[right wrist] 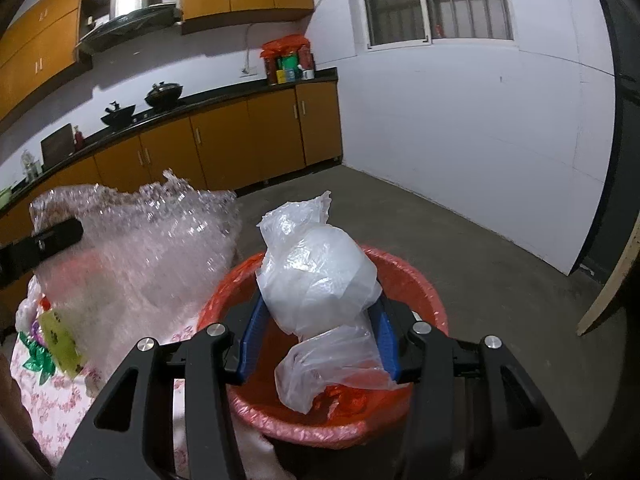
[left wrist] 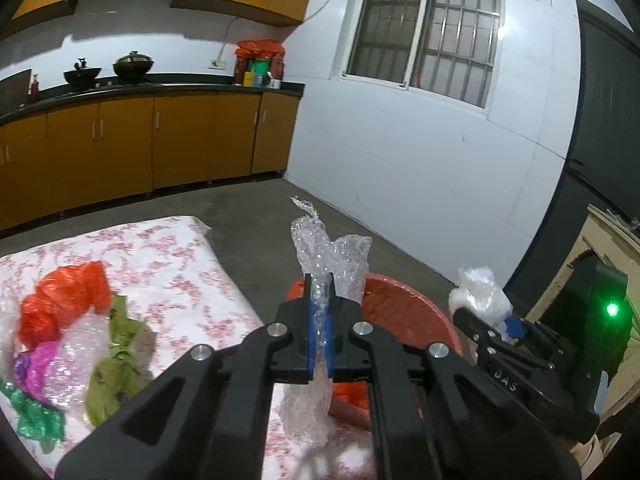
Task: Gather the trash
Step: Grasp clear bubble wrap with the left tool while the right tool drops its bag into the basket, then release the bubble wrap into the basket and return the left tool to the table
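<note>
1. Your left gripper (left wrist: 319, 300) is clamped tight on a strip of bubble wrap (left wrist: 330, 254). The wrap stands up past the blue pads and hangs down below them, above the table's edge.
2. Your right gripper (right wrist: 318, 312) is closed on a bunched white plastic bag (right wrist: 316, 280). The jaws sit partway apart because the bag fills them; both blue pads press its sides.
3. The bag hangs right over the bin (right wrist: 424, 296), a round one lined in red plastic. The tail of the bag dips inside the rim. My read: this piece is ready to drop.
4. The bubble wrap is close beside the bin on its table side. From the right wrist view it looks short of the rim, not over the opening yet. Blur makes the edge hard to judge.
5. Inside the bin you can see crumpled red plastic (right wrist: 344, 398) near the bottom. Whether that is liner or dropped trash, I cannot tell.
6. Left to do: a pile remains on the flowered tablecloth (left wrist: 176, 248). It includes a red bag (left wrist: 64, 300), an olive-green wrapper (left wrist: 116, 372), a magenta scrap (left wrist: 34, 368), a shiny green scrap (left wrist: 34, 416) and more clear bubble wrap (left wrist: 78, 356).
7. Judgement: early to middle of the job. Two pieces are in hand, several more wait on the table.
</note>
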Tool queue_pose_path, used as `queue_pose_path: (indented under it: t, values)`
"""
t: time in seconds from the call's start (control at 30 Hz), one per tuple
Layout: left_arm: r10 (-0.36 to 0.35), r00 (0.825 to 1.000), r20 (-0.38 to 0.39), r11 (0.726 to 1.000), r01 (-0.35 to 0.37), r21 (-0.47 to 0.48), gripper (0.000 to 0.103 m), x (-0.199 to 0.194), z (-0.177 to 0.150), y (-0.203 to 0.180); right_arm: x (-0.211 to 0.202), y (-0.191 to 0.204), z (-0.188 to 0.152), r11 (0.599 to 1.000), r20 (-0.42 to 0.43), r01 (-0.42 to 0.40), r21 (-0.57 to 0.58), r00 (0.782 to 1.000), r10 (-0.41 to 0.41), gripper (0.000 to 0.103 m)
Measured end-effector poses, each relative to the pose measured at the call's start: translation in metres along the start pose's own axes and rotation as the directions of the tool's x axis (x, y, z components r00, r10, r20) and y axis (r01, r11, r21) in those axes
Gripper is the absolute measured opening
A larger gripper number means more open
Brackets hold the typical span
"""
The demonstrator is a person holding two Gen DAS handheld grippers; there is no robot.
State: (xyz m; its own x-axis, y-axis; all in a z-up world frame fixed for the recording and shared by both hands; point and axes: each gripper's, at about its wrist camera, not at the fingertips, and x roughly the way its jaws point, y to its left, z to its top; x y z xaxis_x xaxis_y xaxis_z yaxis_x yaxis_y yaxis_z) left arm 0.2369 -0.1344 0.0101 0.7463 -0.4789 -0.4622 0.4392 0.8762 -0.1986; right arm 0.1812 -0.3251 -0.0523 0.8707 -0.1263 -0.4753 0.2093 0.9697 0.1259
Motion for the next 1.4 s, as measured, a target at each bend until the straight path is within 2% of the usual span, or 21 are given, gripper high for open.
queue_pose_path:
  t: [0.47, 0.7, 0.87, 0.93, 0.97, 1.03, 1.1, 1.23, 1.4]
  values:
    - [-0.073, 0.996, -0.046, 0.997, 0.073, -0.006, 0.006, 0.054, -0.009, -0.026, 0.022, -0.023, 0.012, 0.998, 0.01, 0.032, 0.052, 0.999, -0.033, 0.048]
    - [-0.084, 0.995, -0.06, 0.996, 0.084, -0.002, 0.006, 0.07, -0.012, -0.034, 0.029, -0.027, 0.013, 0.998, 0.011, 0.032, 0.062, 0.999, -0.033, 0.048]
    - [-0.077, 0.994, -0.076, 0.997, 0.076, -0.013, 0.007, 0.081, -0.014, -0.033, 0.033, -0.027, 0.015, 0.998, 0.017, 0.001, 0.068, 1.0, -0.002, 0.05]
    - [-0.074, 0.994, -0.081, 0.997, 0.073, -0.025, 0.014, 0.082, -0.016, -0.031, 0.034, -0.03, 0.015, 0.997, 0.019, -0.014, 0.08, 1.0, 0.013, 0.066]
    - [-0.072, 0.994, -0.083, 0.997, 0.07, -0.029, 0.023, 0.083, -0.017, -0.03, 0.032, -0.031, 0.016, 0.996, 0.025, -0.02, 0.088, 1.0, 0.018, 0.069]
    - [-0.057, 0.995, -0.079, 0.998, 0.055, -0.036, 0.035, 0.082, -0.018, -0.026, 0.029, -0.033, 0.015, 0.995, 0.035, -0.023, 0.097, 0.999, 0.02, 0.077]
    - [-0.046, 0.996, -0.078, 0.998, 0.042, -0.042, 0.039, 0.08, -0.019, -0.021, 0.025, -0.035, 0.015, 0.995, 0.04, -0.016, 0.1, 0.999, 0.012, 0.08]
    - [-0.003, 0.998, -0.068, 0.998, -0.001, -0.059, 0.054, 0.069, -0.021, -0.009, 0.016, -0.04, 0.014, 0.993, 0.052, 0.018, 0.115, 0.998, -0.024, 0.089]
    - [0.081, 0.996, -0.04, 0.996, -0.082, -0.038, 0.071, 0.043, -0.026, 0.005, 0.008, -0.04, 0.012, 0.991, 0.054, 0.049, 0.121, 0.997, -0.056, 0.091]
